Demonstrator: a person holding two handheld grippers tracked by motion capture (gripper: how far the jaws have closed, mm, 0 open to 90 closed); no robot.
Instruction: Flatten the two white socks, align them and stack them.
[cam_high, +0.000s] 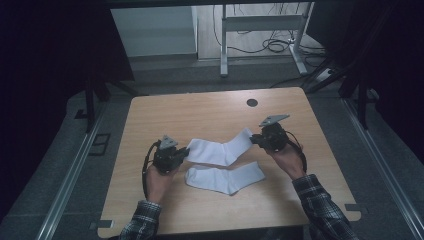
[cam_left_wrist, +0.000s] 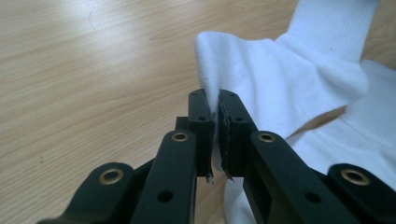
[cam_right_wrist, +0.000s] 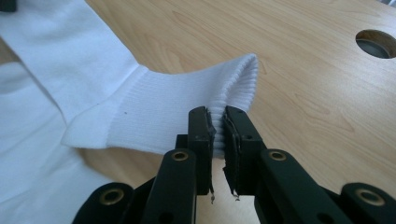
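My left gripper (cam_high: 186, 151) pinches the toe end of the upper sock (cam_high: 220, 149), my right gripper (cam_high: 253, 138) its ribbed cuff; it seems lifted mid-table (cam_high: 210, 112), above the second sock (cam_high: 225, 178).

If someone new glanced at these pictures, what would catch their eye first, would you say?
Probably the white sock stretched across the middle of the wooden table, pinched at its toe by the left tongs and at its ribbed cuff by the right tongs. A second white sock lies flat just nearer the person.
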